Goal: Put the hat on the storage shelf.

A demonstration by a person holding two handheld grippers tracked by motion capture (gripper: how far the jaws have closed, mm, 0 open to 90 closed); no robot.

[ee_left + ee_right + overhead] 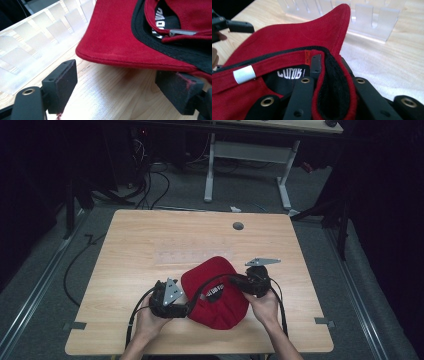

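Note:
A red cap with a black lining lies upside down on the wooden table, near its front edge. My right gripper comes in from the cap's right side. In the right gripper view this gripper is shut on the cap's black-lined rim, which stands folded between the jaws. My left gripper sits at the cap's left edge. In the left gripper view it is open, its pads resting wide apart on the wood just short of the red brim. The strap's metal buckle lies inside the cap.
A clear plastic slotted rack lies flat on the table just beyond the cap, also seen as the rack in the right gripper view. A round cable hole sits near the table's far edge. Behind stands another desk's white frame, with cables on the floor.

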